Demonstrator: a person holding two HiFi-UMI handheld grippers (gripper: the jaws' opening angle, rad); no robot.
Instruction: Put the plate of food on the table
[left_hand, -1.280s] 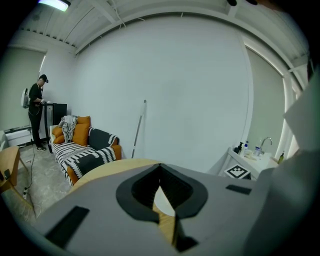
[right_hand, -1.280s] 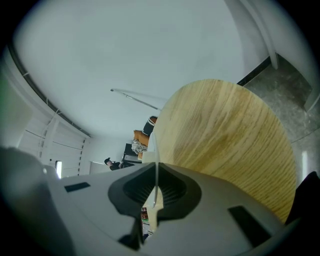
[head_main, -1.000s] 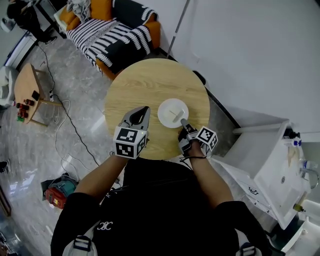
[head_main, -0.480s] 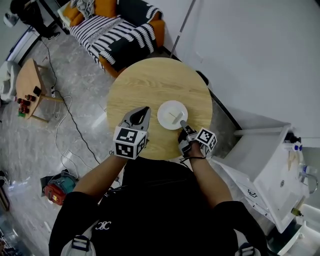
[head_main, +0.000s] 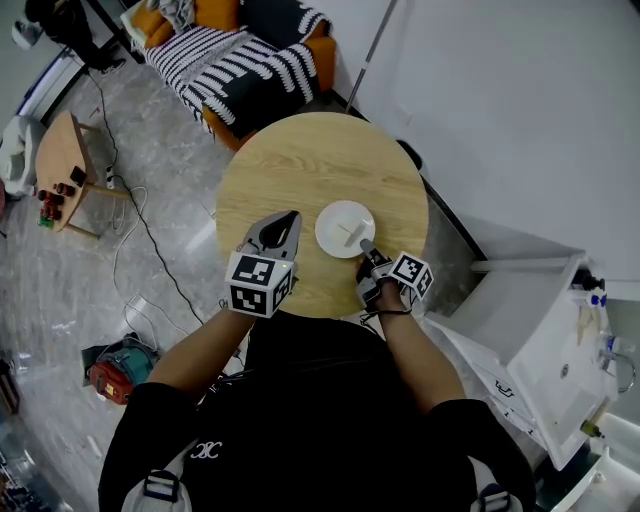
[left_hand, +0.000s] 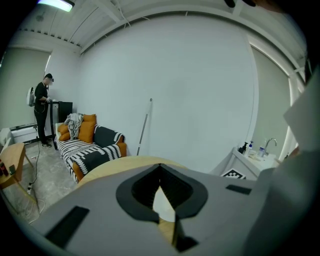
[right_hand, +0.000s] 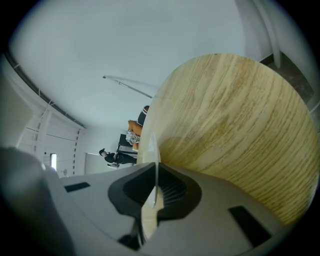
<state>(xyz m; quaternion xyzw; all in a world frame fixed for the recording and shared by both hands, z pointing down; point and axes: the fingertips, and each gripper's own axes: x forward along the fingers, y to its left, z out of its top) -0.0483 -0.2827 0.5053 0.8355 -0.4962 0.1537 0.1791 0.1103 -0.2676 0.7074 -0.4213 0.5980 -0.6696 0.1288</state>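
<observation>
Head view: the plate (head_main: 343, 226) lies over the round table (head_main: 300, 165), right of centre, with its near rim at the right gripper (head_main: 366, 246). The left gripper (head_main: 288, 220) hangs just beside the plate, apart from it.

Left gripper view: jaws together, nothing held.

Right gripper view: jaws clamped on the plate's rim, which is seen edge-on. Contact with the tabletop cannot be confirmed.

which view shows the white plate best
The head view: the whole round plate shows from above on the table, its rim pinched by the right gripper. The right gripper view shows it only edge-on between the jaws; the left gripper view shows just a pale sliver, likely the plate.
</observation>
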